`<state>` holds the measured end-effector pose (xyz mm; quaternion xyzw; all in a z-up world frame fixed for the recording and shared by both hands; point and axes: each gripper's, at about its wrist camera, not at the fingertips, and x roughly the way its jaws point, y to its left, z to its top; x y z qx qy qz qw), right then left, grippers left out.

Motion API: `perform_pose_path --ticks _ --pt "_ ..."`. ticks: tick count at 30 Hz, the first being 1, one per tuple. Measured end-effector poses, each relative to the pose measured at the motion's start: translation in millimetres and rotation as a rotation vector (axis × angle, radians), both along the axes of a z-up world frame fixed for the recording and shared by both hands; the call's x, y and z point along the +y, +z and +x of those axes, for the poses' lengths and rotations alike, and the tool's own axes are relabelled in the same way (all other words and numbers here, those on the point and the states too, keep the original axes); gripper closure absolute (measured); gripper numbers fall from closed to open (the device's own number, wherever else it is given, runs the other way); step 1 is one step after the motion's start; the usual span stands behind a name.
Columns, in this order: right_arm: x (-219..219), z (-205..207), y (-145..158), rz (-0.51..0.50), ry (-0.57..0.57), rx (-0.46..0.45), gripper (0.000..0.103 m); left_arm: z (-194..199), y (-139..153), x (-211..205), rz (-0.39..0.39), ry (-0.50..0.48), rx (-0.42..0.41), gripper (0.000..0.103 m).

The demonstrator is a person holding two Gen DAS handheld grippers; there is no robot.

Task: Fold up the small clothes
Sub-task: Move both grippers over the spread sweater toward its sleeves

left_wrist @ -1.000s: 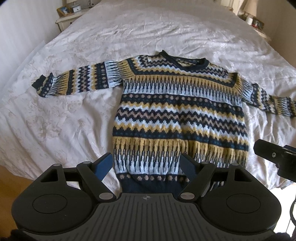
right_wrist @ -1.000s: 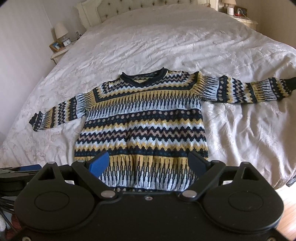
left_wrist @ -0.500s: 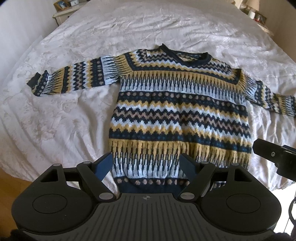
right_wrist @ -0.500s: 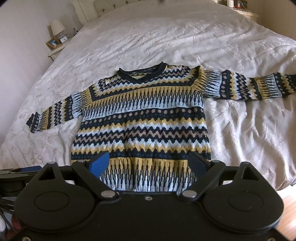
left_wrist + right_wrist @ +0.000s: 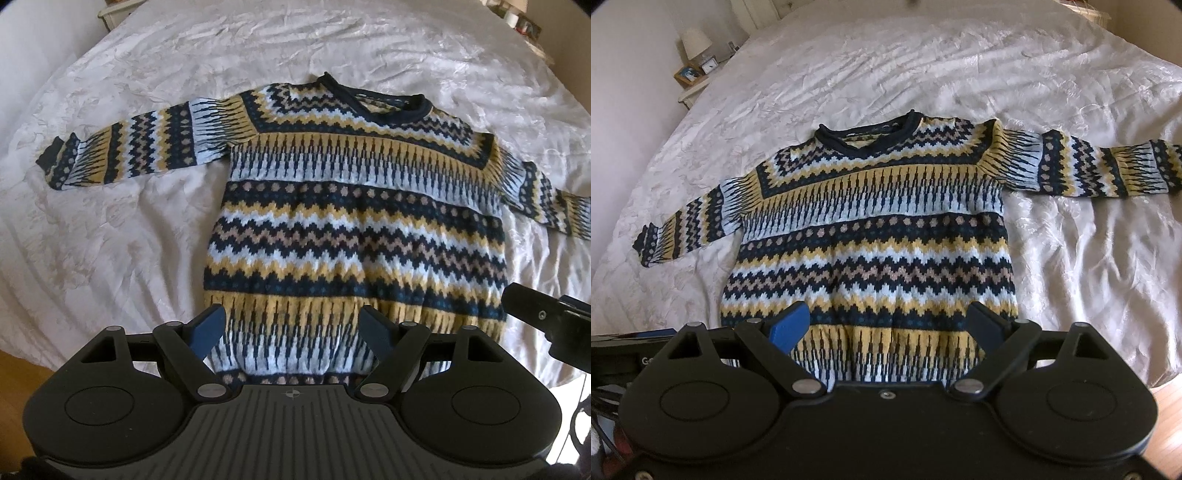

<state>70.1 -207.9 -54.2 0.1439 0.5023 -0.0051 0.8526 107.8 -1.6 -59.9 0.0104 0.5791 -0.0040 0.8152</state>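
Note:
A knitted sweater [image 5: 354, 229] [image 5: 871, 240] in navy, yellow, pale blue and tan bands lies flat and face up on the white bedspread [image 5: 110, 240], both sleeves stretched sideways. Its navy collar [image 5: 373, 107] points away from me and its hem lies at the near bed edge. My left gripper [image 5: 293, 325] hovers open over the hem's left half, nothing between its blue-padded fingers. My right gripper [image 5: 890, 325] hovers open over the hem's right half, also holding nothing. Part of the right gripper shows at the right edge of the left wrist view.
The wrinkled bedspread [image 5: 1089, 258] runs wide on both sides of the sweater. A nightstand [image 5: 692, 79] with a lamp, clock and picture frame stands at the far left. Wooden floor [image 5: 14, 373] shows below the bed's near edge.
Both grippers have moved forward and down toward the sweater, which now looks larger in both views. Their jaws have stayed equally wide. The sweater has not moved.

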Motion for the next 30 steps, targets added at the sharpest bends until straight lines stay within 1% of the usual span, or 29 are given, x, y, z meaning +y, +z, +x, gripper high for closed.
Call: perform_pose_path --ticks 5,7,8,10,13,19,21,23,27,29,30 --pt "1 23 -3 -0.002 -0.004 0.018 0.011 23 -4 1 -0.002 -0.009 0.017 0.027" --pt "1 31 -4 -0.002 -0.009 0.026 0.011 32 -6 1 -0.001 -0.020 0.027 0.029" --pt "2 35 -5 -0.001 -0.013 0.031 0.011 36 -7 1 -0.001 -0.025 0.030 0.032" --pt "3 43 -6 0.000 -0.019 0.040 0.012 46 -10 2 -0.005 -0.036 0.041 0.032" --pt "7 57 -8 -0.004 -0.025 0.059 0.013 61 -14 5 -0.015 -0.044 0.058 0.036" --pt "13 80 -5 -0.003 -0.050 0.060 0.014 89 -18 11 -0.036 -0.075 0.066 0.038" --pt "13 88 -4 -0.007 -0.063 0.053 0.014 96 -19 14 -0.046 -0.083 0.059 0.043" --pt "12 94 -4 -0.016 -0.070 0.049 0.019 103 -21 18 -0.058 -0.082 0.054 0.047" --pt "1 103 -7 -0.035 -0.091 0.036 0.022 113 -28 29 -0.085 -0.056 0.065 0.061" --pt "-6 106 -9 -0.045 -0.107 0.026 0.029 116 -31 34 -0.094 -0.043 0.071 0.064" --pt "-11 107 -11 -0.052 -0.119 0.021 0.031 116 -31 37 -0.093 -0.036 0.063 0.064"
